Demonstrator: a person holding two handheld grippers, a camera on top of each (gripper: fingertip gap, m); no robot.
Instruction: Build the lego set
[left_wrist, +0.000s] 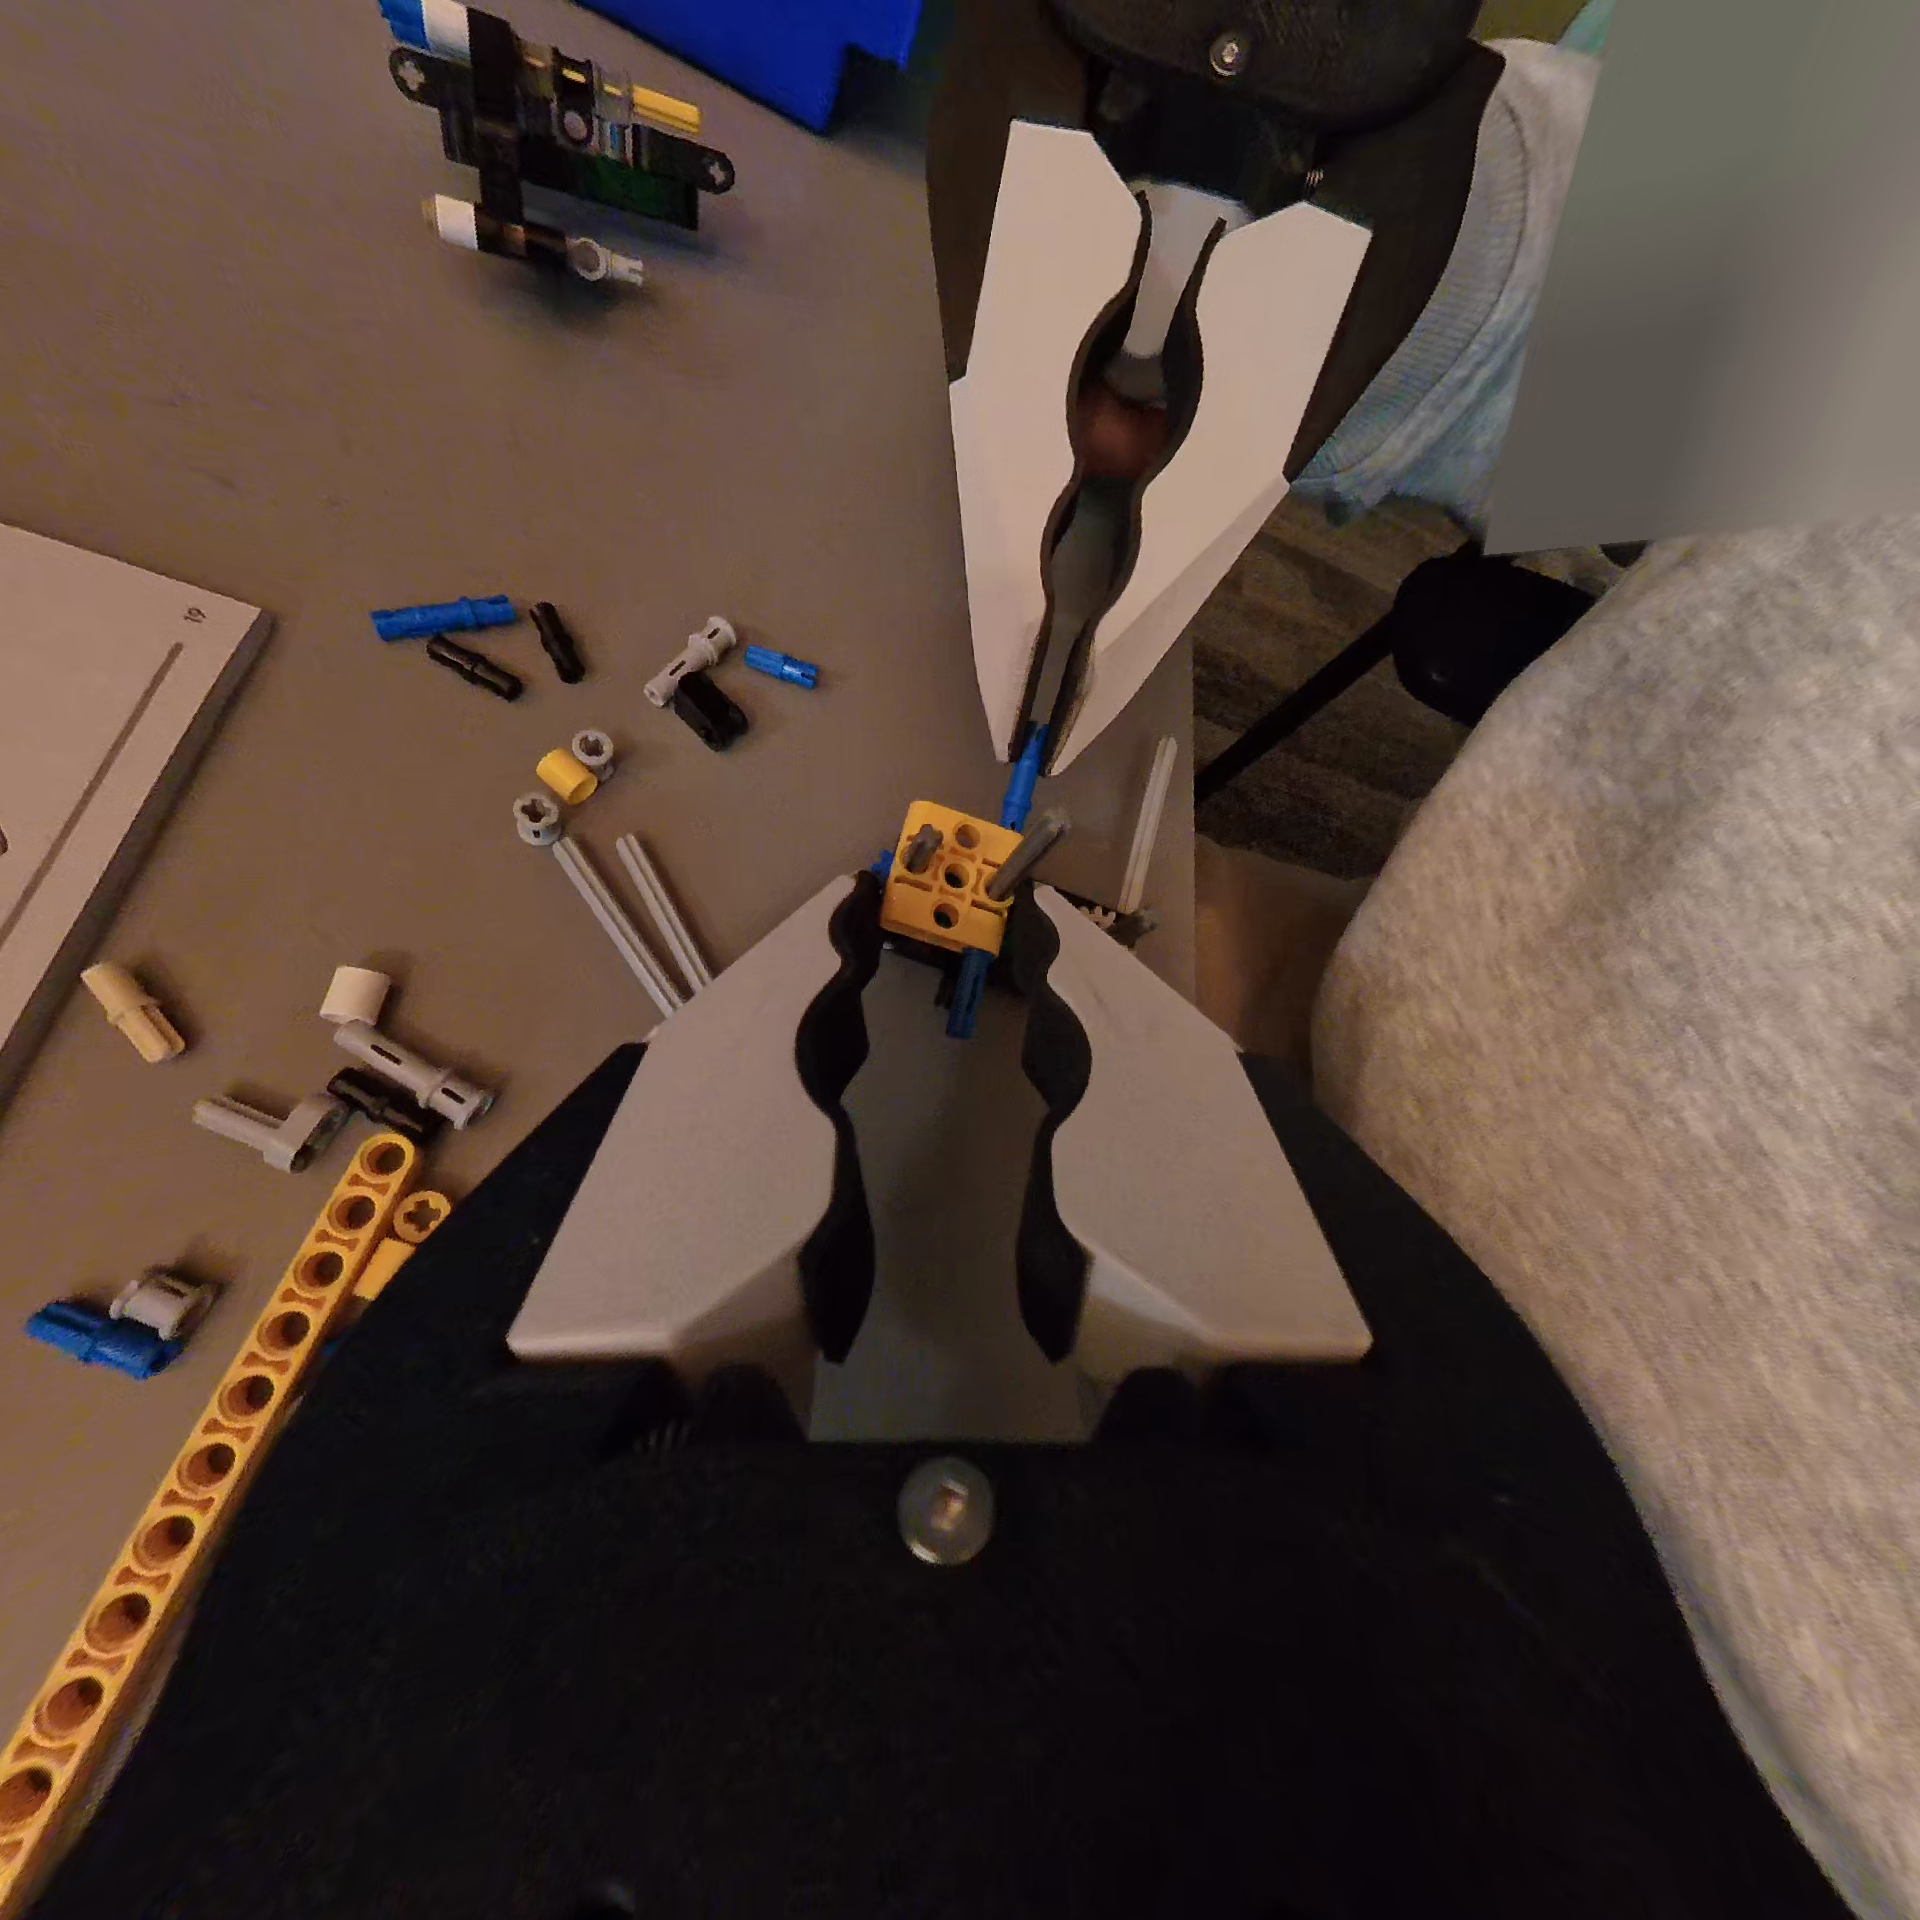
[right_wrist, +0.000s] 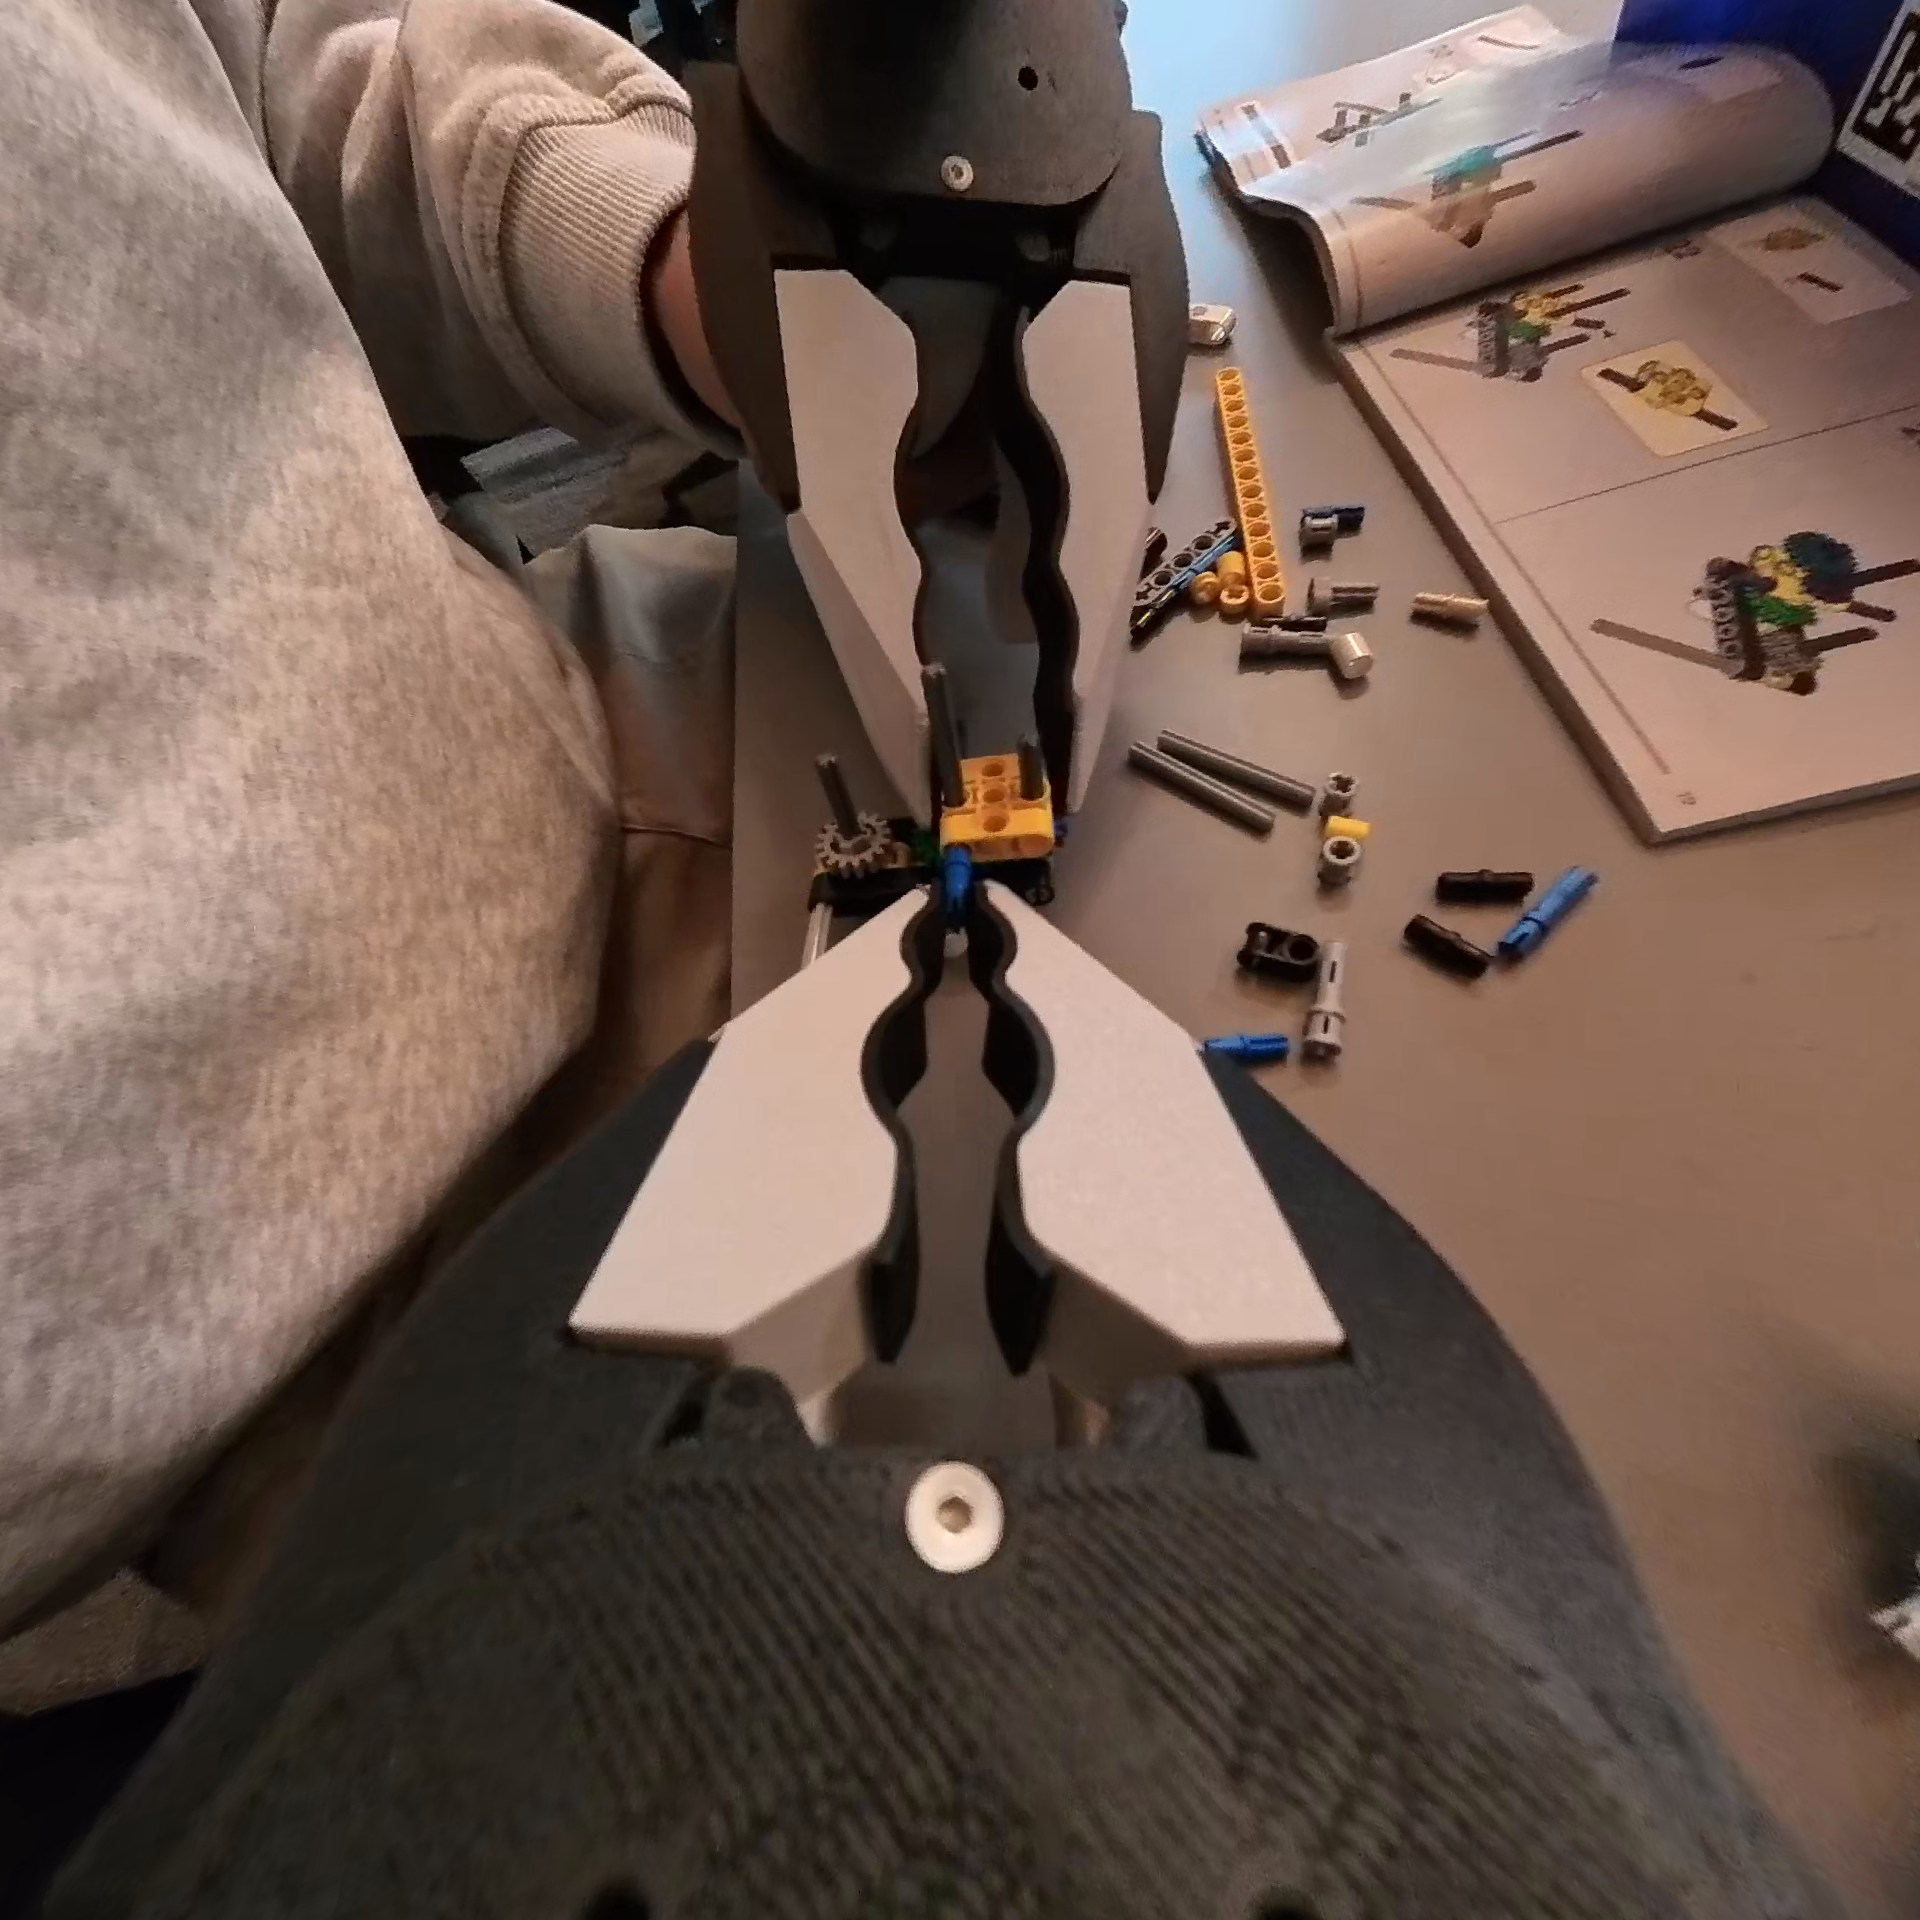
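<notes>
At table edge | left tool (left_wrist: 943, 914) grips yellow block (left_wrist: 951, 881); right tool (right_wrist: 961, 904) pinches blue pin (right_wrist: 958, 871)

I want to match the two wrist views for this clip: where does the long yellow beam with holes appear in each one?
Left wrist view: the long yellow beam runs diagonally along the lower left edge, beside the left gripper's black body.
Right wrist view: the beam lies upper right of centre on the table, near the open booklet.
Shared landmark: the small yellow block at centre, between both grippers.
</notes>
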